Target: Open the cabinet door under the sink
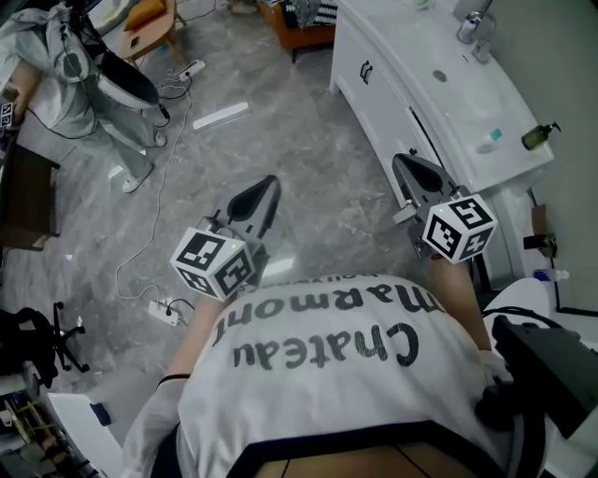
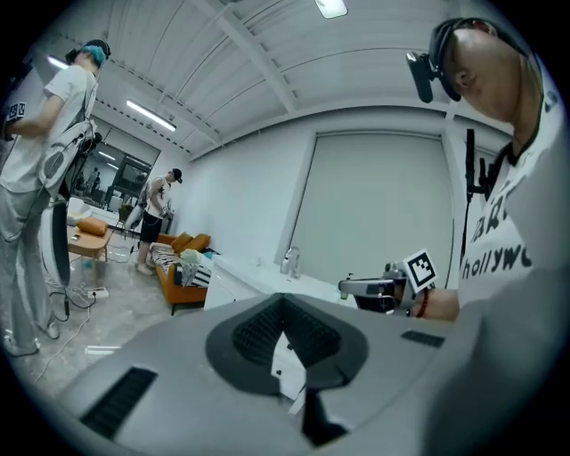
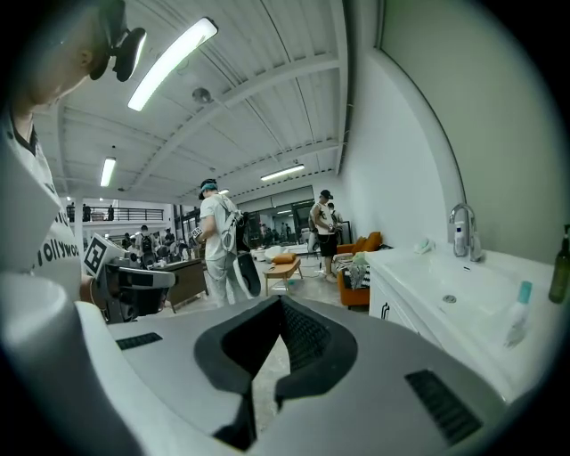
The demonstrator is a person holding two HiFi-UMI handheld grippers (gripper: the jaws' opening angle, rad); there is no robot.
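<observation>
The cabinet door (image 1: pixel 381 105) is on the white front of the vanity (image 1: pixel 350 37) at the upper right of my head view, below the sink (image 1: pixel 448 89) and its chrome faucet (image 1: pixel 472 26). From here the front looks flush. 1 black handle (image 1: pixel 366 71) shows on the far part of it, and it appears again in my right gripper view (image 3: pixel 385 311).

My right gripper (image 1: pixel 408 166) hangs just beside that front, short of it and not touching. Its 2 jaws are pressed together with nothing between them, as its own view shows (image 3: pixel 280 312).

My left gripper (image 1: pixel 264 191) is well apart from the cabinet, over the grey marbled floor (image 1: pixel 308 140). Its jaws (image 2: pixel 283 307) are also closed together and empty.

A dark bottle (image 1: pixel 537 136) stands at the near end of the counter. Farther out, a white power strip (image 1: pixel 163 313) lies on the floor at my left, an orange sofa (image 1: pixel 299 33) sits past the vanity's far end, and a person (image 1: pixel 93 84) in pale clothes stands at the upper left.
</observation>
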